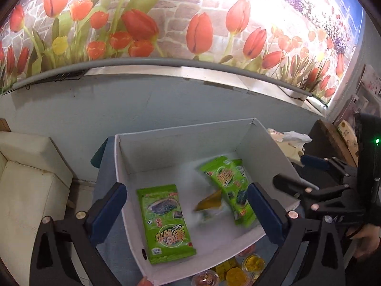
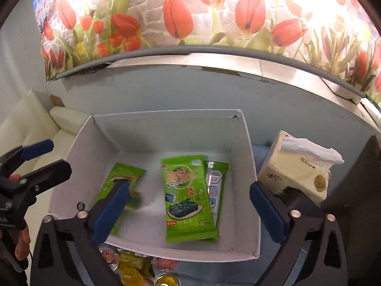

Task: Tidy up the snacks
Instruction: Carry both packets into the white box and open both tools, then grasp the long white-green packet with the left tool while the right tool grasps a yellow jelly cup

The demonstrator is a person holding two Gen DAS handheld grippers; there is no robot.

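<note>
Three green snack packets (image 2: 188, 200) lie in the white box (image 2: 240, 133), frame centre. Both the left gripper (image 1: 188, 212) and right gripper (image 2: 190, 212) gape, empty. Packets look light, crinkly, slippery; pinch an edge seam.
</note>
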